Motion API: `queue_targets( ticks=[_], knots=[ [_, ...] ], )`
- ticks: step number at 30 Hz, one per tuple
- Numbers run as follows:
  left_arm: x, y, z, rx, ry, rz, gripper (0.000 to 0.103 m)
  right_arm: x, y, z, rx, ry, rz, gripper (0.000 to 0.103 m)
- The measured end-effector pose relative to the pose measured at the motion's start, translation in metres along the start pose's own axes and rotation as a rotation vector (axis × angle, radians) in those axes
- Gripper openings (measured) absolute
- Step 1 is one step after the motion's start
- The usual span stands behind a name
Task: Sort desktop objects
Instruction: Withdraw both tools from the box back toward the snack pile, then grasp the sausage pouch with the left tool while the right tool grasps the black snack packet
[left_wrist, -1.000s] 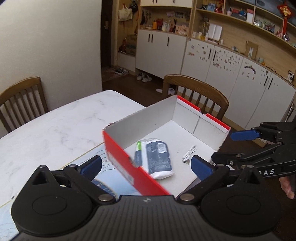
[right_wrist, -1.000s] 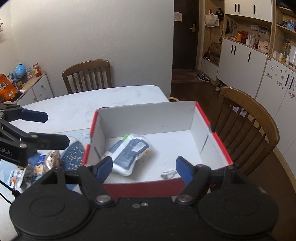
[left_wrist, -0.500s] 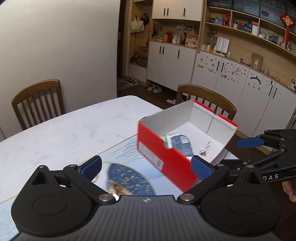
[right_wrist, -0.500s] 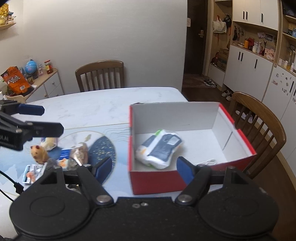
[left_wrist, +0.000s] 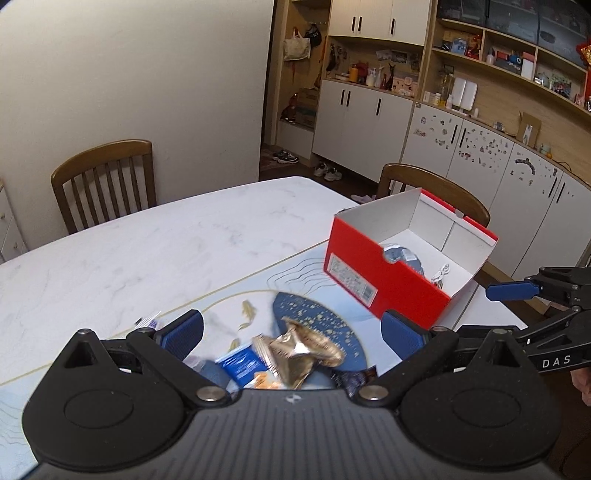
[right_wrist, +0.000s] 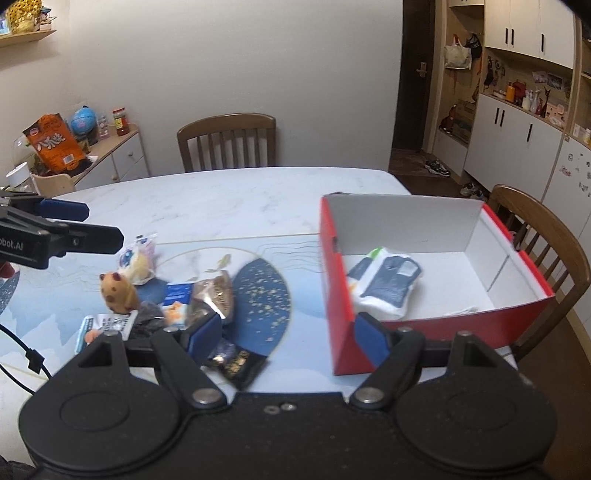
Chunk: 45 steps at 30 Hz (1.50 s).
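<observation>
A red shoebox (right_wrist: 436, 325) with a white inside stands at the table's right end; it also shows in the left wrist view (left_wrist: 388, 280). In it lie a tissue pack (right_wrist: 384, 286) and a white cable (left_wrist: 441, 273). A pile of small items lies on the blue mat to its left: a gold-brown snack packet (left_wrist: 301, 352), a blue packet (right_wrist: 177, 291), a brown toy figure (right_wrist: 116, 291), a dark sachet (right_wrist: 240, 363). My left gripper (left_wrist: 291, 334) is open and empty above the pile. My right gripper (right_wrist: 288, 332) is open and empty, between the pile and the box.
The white marble table (left_wrist: 147, 251) has a blue printed mat (right_wrist: 266, 291) on its near part. Wooden chairs stand at the far side (right_wrist: 227, 144) and beside the box (right_wrist: 546, 229). A side cabinet (right_wrist: 110, 155) with snacks stands at the left.
Both grippers have pulled back and swung left, away from the box towards the pile of small items. Both stay open and empty.
</observation>
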<state>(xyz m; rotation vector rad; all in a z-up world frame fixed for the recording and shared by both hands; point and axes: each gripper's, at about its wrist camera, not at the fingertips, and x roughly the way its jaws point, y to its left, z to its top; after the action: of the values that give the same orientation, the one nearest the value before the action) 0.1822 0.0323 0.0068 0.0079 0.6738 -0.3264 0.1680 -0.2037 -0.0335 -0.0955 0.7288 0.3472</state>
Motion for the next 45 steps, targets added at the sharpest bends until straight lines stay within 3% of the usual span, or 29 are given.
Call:
queue_targets(
  ticks=[10, 17, 33, 45],
  knots=[
    [-0.013, 0.027, -0.028, 0.001, 0.003, 0.014, 0.103, 0.014, 0.026, -0.006, -0.006, 0.023, 0.012, 0.079],
    [-0.012, 0.036, -0.052, 0.033, 0.025, -0.016, 0.103, 0.027, 0.035, -0.013, -0.007, 0.045, 0.022, 0.079],
    [0.025, 0.058, -0.107, 0.100, 0.123, -0.092, 0.103, 0.054, 0.046, -0.029, 0.000, 0.092, 0.015, 0.079],
    [0.051, 0.066, -0.123, 0.191, 0.161, -0.123, 0.103, 0.082, 0.052, -0.037, -0.020, 0.147, 0.005, 0.079]
  ],
)
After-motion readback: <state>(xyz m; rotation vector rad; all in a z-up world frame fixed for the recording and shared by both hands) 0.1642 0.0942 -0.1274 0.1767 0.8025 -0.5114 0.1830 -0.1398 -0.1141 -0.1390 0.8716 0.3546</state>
